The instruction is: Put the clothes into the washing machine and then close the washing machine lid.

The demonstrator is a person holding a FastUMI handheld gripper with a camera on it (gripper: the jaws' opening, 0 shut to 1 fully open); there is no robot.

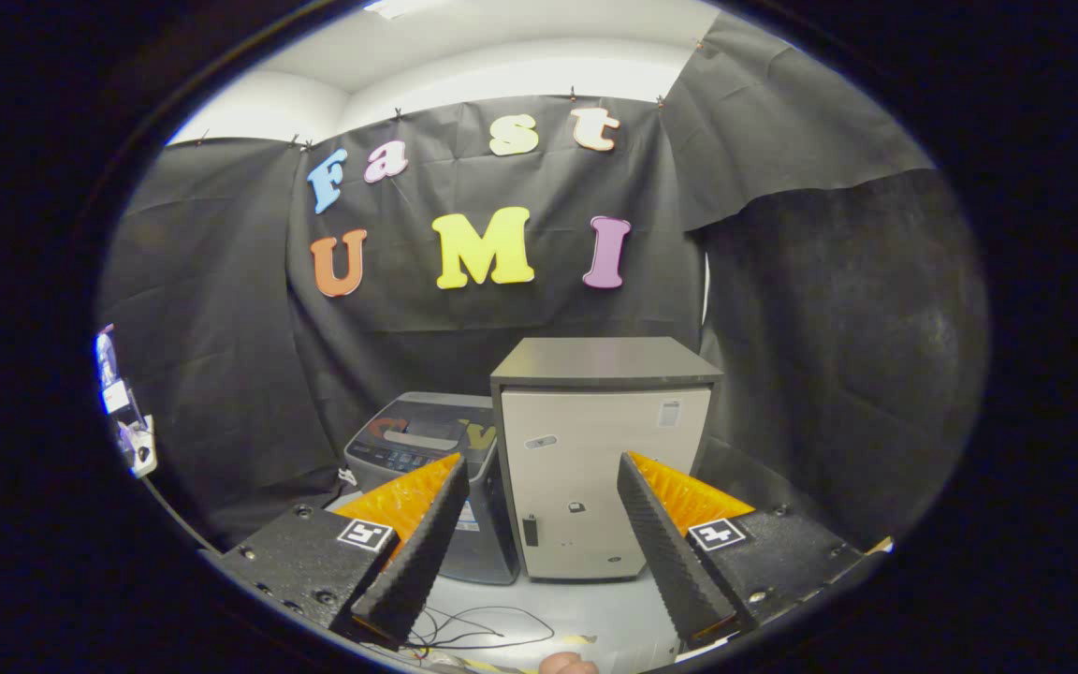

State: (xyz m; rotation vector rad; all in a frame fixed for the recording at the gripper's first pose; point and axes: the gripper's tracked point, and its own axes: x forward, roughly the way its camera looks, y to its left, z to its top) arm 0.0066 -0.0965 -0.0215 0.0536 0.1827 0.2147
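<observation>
A small grey top-loading washing machine stands on the floor beyond my left finger, its lid down and its control panel facing me. My gripper is held well back from it and stands open, with nothing between the fingers. I see no clothes from here.
A beige cabinet with a dark top stands right beside the washer, straight ahead between my fingers. Thin black cables lie on the pale floor just in front. Black cloth walls close the booth behind and to the right.
</observation>
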